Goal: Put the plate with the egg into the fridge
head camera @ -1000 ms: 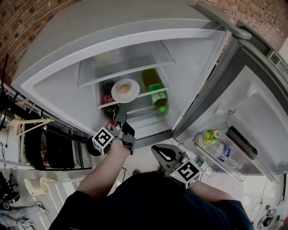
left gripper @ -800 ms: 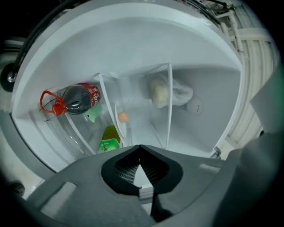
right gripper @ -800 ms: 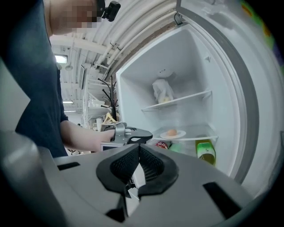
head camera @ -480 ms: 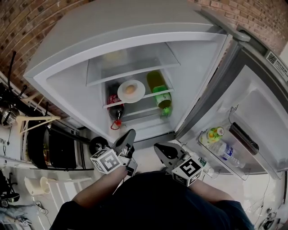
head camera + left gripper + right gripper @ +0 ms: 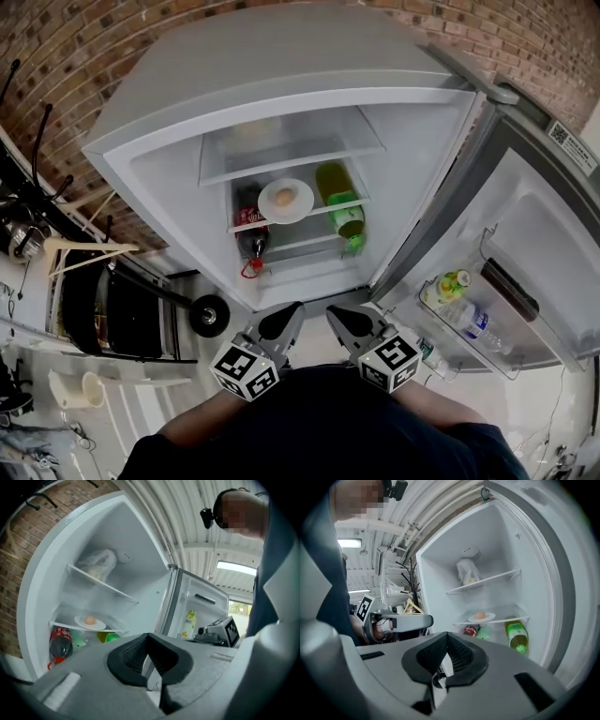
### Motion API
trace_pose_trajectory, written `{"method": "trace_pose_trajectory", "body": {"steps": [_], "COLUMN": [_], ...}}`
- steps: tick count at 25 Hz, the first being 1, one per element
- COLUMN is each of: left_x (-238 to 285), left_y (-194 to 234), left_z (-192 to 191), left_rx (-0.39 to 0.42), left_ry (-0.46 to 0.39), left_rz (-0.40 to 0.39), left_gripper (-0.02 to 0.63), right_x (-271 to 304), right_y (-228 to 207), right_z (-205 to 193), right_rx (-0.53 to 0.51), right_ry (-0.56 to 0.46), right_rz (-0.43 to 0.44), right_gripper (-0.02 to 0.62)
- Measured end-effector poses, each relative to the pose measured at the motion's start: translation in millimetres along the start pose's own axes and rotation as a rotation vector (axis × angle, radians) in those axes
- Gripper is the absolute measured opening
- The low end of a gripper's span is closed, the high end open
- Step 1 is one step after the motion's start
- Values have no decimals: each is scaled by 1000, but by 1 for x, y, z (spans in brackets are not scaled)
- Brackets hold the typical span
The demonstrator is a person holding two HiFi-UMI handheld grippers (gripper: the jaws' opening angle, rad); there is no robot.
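The white plate [image 5: 286, 200] with a brown egg [image 5: 286, 198] rests on the middle glass shelf of the open fridge [image 5: 169, 187], apart from both grippers. My left gripper [image 5: 284, 322] is shut and empty, held low in front of the fridge near the person's body. Beside it, my right gripper [image 5: 343, 324] is likewise shut with nothing in it. The left gripper view has the plate [image 5: 90, 622] far beyond the gripper [image 5: 147, 638]. In the right gripper view the plate [image 5: 482, 617] sits on the shelf past the gripper [image 5: 446, 638].
A cola bottle [image 5: 251, 234] stands left of the plate and a green bottle [image 5: 341, 212] lies to its right. A pale bag [image 5: 97, 565] is on the upper shelf. The open door [image 5: 534, 234] at right holds bottles [image 5: 457, 307]. A rack with a hanger [image 5: 84, 251] stands at left.
My left gripper has drawn back out of the fridge toward the person's body and its jaws have shut. The plate with the egg stays on the shelf.
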State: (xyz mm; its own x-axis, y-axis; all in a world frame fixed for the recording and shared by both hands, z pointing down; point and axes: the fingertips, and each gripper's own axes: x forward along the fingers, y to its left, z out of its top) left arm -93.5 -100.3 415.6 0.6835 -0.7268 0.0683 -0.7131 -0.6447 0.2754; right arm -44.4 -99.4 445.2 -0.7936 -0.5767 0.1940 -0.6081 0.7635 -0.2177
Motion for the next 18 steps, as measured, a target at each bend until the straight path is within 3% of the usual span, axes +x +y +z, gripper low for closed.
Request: {"method": "trace_pose_trajectory", "body": {"steps": [9,18], "left_x": [2,1], "left_y": [-29,-35], "left_z": [-15,-16], "left_rx": [127,121], "left_ry": [61,69], "left_rz": [-72,-100], "left_gripper": [5,5], "right_x": [0,-6], "right_y": [5,9], "right_z": [-8,-8], "right_rx": [5,5], "right_ry": [24,31], "right_rz": [-21,-19], "right_gripper": [9,9]}}
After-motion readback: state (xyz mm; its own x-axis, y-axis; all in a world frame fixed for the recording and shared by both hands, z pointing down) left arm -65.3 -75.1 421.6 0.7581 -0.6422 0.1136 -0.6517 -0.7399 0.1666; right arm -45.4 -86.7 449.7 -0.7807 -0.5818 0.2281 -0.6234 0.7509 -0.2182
